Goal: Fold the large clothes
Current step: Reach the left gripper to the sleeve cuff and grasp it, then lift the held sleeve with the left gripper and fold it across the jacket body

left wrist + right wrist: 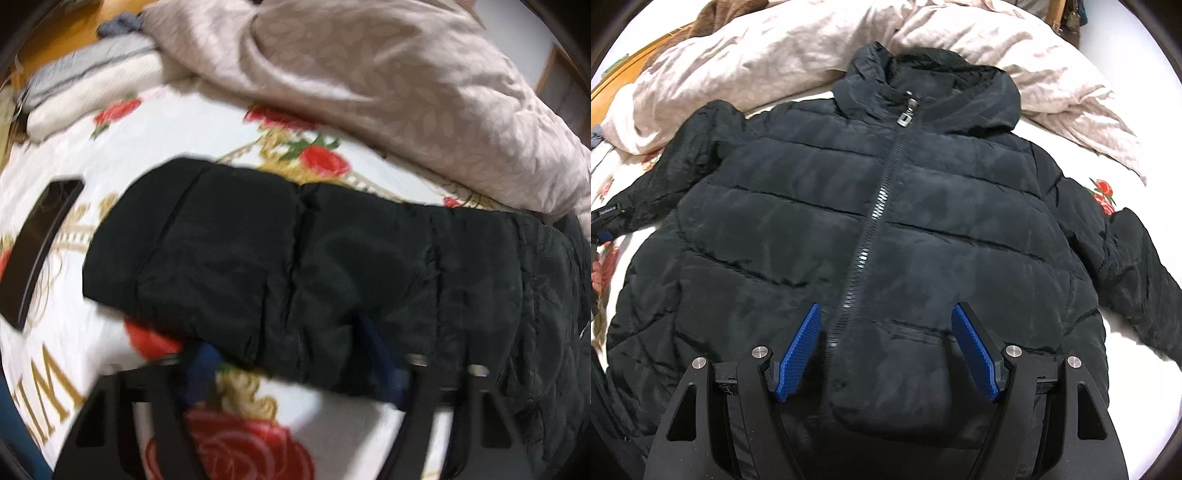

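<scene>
One black puffer jacket [886, 229] spread zipped on bed [1137, 350], frame centre. Two grippers: right gripper [886, 354] jaws open above hem; left gripper [291, 373] jaws open at sleeve [280, 254].

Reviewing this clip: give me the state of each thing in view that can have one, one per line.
Black puffer jacket: spread flat, front up, unfolded.
Zipper: closed to the collar.
Sleeve: stretched out flat on the sheet.
Duvet: rumpled, bunched behind the jacket.
Left hand-held gripper: open, blurred.
Right hand-held gripper: open, holding nothing.
</scene>
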Demonstrator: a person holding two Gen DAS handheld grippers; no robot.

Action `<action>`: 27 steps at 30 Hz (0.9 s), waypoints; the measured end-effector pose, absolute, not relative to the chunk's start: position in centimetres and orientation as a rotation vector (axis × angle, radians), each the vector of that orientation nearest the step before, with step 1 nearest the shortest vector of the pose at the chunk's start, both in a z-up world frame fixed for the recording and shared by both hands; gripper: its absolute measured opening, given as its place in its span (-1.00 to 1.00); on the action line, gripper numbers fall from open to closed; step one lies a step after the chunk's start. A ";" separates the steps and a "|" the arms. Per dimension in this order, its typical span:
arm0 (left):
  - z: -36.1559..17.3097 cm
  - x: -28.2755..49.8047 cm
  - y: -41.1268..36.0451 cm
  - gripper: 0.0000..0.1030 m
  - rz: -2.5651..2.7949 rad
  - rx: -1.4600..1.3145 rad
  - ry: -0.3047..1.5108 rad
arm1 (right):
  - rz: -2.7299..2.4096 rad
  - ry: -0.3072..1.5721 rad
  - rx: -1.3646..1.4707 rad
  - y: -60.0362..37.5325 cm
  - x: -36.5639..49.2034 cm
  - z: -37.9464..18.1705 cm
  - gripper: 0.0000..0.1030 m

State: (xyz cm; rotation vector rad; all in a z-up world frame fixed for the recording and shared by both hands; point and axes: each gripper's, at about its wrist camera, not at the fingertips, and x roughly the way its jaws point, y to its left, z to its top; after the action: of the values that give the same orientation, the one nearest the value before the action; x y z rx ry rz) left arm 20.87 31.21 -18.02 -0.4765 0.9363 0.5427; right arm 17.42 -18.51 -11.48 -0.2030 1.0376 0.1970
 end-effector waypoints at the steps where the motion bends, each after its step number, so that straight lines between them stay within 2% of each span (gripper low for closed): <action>1: -17.8 21.2 31.1 -0.24 0.532 -0.462 0.932 | 0.193 1.042 -0.201 -18.8 17.5 -11.6 0.42; 3: -17.0 21.4 30.8 -0.55 0.526 -0.438 0.923 | 0.187 1.045 -0.199 -19.0 17.4 -11.6 0.42; 6: -15.0 21.3 30.5 -0.66 0.496 -0.429 0.897 | 0.184 1.043 -0.195 -19.5 17.1 -11.5 0.42; 20: 3.1 21.5 20.7 -0.70 0.163 -0.320 0.640 | 0.144 1.000 -0.100 -23.9 13.9 -8.7 0.42; 27: 6.6 24.2 11.2 -0.70 -0.071 -0.238 0.620 | 0.116 0.970 0.013 -28.0 12.7 -7.3 0.42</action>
State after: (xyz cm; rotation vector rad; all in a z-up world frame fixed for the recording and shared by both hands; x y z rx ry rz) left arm 24.20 11.22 6.55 -0.2383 0.6198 -0.0711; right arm 12.71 -27.99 -7.30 0.0135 0.9697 0.1160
